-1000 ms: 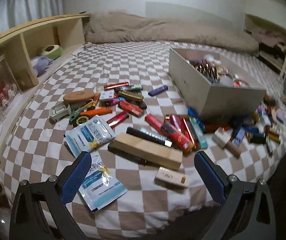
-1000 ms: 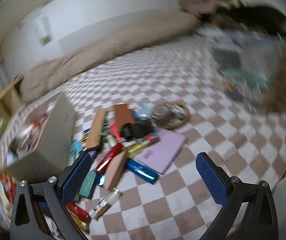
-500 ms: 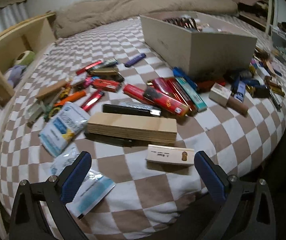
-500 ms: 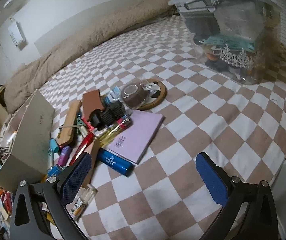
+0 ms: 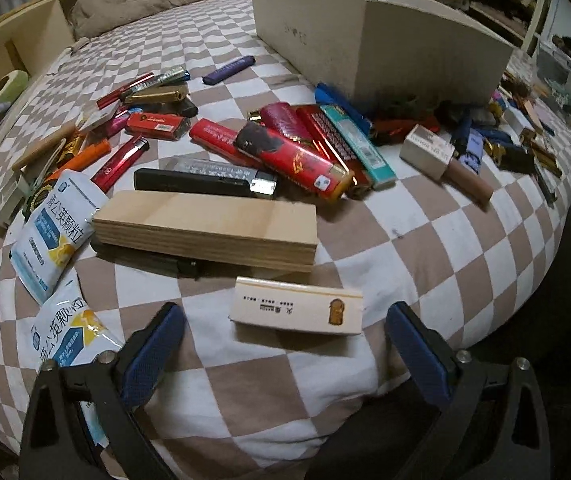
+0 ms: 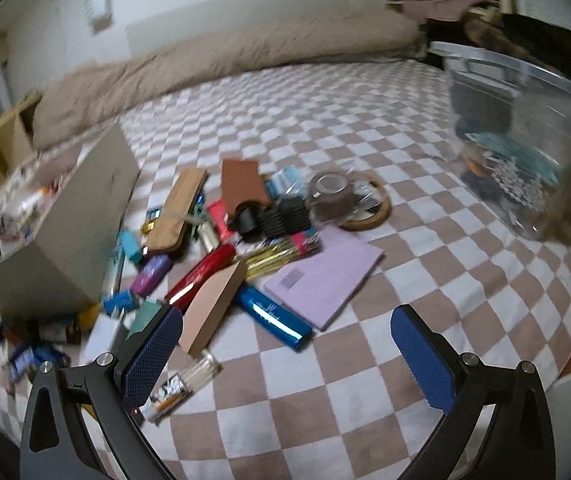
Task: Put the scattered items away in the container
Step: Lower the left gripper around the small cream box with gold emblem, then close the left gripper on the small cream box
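Left gripper [image 5: 285, 344] — jaws just closing, not touching — straddles cream rectangular box [image 5: 296, 311], small print illegible; right gripper [image 6: 285, 350] wide, empty.

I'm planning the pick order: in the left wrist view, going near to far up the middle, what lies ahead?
Small cream box → wooden block → black lighter → red packet → beige container.

Right gripper [image 6: 285, 354] wide apart above checkered bed [image 6: 425, 264]; purple pad [image 6: 325, 276], blue tube [image 6: 273, 316] beside beige box [image 6: 73, 236].
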Motion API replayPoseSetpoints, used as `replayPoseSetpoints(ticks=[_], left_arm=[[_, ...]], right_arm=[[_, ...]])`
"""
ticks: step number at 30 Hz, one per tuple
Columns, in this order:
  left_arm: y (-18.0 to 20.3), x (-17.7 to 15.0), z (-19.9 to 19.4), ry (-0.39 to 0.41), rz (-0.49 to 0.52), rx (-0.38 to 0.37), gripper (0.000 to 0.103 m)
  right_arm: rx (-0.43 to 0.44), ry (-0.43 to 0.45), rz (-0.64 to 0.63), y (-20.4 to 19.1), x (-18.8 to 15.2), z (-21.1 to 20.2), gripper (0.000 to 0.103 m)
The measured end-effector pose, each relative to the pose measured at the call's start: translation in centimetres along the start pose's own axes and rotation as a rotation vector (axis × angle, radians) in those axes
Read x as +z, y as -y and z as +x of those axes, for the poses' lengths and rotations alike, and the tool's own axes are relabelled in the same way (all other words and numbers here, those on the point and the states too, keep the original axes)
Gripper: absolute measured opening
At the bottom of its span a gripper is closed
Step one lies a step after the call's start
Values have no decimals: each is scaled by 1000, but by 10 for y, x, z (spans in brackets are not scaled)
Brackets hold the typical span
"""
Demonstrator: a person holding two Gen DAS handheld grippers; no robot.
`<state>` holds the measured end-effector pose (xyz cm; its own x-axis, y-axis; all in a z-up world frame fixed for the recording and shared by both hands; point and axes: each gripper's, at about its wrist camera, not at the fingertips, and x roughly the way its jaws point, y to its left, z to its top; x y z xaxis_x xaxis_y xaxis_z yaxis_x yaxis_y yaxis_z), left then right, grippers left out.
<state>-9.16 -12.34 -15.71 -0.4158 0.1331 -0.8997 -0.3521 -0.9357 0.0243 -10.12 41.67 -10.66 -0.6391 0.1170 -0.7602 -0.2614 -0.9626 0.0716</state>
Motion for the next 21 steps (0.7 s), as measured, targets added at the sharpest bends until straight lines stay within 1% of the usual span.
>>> replayPoseSetpoints(ticks=[1,2,4,5,6,7,10,13,14,15,16,17,19,21], left_arm=[[2,0,-1,3,-3,3,81],[4,0,-1,6,-1,6,80],[9,1,-2,7,11,8,69],[12,1,-3,7,20,13,65],[15,1,-4,6,26,18,60],[17,2,-4,2,23,19,57],[21,5,-8,-2,-12,7,57],[23,7,-14,4,-73,-32,57],[25,8,-16,9,-91,-43,57],[28,9,-18,17,-105,-52,57],[31,9,-21,25,-114,-61,57],[36,10,-23,35,-119,-72,57],[46,12,-27,57,-119,-81,57],[56,15,-31,88,-113,-53,57]], right_arm=[[-5,-13,-21,-4,0,3,103],[-9,-22,-39,-8,-1,4,103],[-11,-31,-74,-14,-1,6,103],[-11,-33,-92,-17,-1,6,103],[-12,-35,-107,-20,-2,6,103],[-14,-38,-128,-24,-2,7,103],[-18,-58,-212,-40,-3,9,103],[-10,-101,-322,-60,-8,17,102],[-3,-119,-358,-67,-10,21,97],[-2,-130,-381,-70,-11,23,87],[-1,-146,-399,-73,-11,26,83],[8,-165,-411,-75,-12,29,80],[20,-199,-419,-76,-13,35,78],[34,-228,-415,-76,-14,41,73]])
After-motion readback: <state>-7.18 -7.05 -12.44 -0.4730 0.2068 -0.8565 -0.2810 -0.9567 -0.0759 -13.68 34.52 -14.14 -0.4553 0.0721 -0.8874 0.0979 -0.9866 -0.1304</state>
